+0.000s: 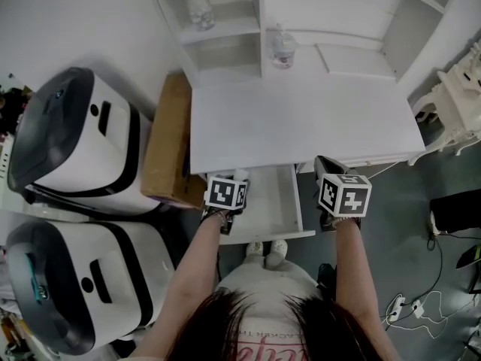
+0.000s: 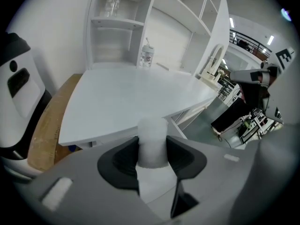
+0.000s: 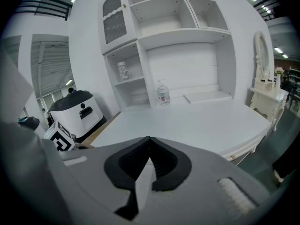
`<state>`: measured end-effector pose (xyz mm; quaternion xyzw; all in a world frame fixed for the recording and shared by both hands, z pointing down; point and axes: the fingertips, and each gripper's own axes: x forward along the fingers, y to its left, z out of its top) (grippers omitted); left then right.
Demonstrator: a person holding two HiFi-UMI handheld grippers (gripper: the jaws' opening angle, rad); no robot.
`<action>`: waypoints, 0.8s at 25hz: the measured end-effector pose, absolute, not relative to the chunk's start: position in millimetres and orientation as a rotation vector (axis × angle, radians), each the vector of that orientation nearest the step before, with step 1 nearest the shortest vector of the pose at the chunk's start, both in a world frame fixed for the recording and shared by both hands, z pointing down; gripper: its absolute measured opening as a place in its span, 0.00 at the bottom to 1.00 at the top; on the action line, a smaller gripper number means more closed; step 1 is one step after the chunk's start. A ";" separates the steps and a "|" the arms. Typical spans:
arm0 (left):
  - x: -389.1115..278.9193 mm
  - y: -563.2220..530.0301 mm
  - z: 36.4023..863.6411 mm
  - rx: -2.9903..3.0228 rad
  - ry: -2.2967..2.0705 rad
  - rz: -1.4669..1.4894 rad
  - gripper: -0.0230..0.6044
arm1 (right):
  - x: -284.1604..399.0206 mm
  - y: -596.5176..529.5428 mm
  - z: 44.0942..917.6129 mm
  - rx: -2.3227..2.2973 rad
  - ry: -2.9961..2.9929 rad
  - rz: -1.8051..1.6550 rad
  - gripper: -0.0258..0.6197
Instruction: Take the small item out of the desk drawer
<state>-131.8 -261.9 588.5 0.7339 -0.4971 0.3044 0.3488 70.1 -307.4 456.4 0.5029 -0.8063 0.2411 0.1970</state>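
The white desk [image 1: 301, 119] has its drawer [image 1: 291, 201] pulled out below the front edge. My left gripper [image 1: 236, 180] hovers over the drawer's left side, shut on a small white cylinder [image 1: 240, 174]. In the left gripper view the cylinder [image 2: 152, 137] stands upright between the dark pads of my left gripper [image 2: 152, 146], with the desk top ahead and below. My right gripper [image 1: 328, 168] hangs just right of the drawer, by the desk's front edge. In the right gripper view my right gripper [image 3: 149, 143] is shut, tips meeting, with nothing between them.
A hutch with shelves rises at the desk's back; a jar [image 1: 200, 10] and a bottle [image 1: 282, 47] stand there. A cardboard box [image 1: 169, 138] leans at the desk's left, beside two large white machines [image 1: 75, 138]. A white side table [image 1: 458, 104] and floor cables [image 1: 409, 307] lie right.
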 end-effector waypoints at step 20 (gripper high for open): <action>-148.0 -277.0 484.0 2.051 -1.451 0.672 0.34 | 59.6 -320.1 393.7 1.391 -2.351 0.457 0.04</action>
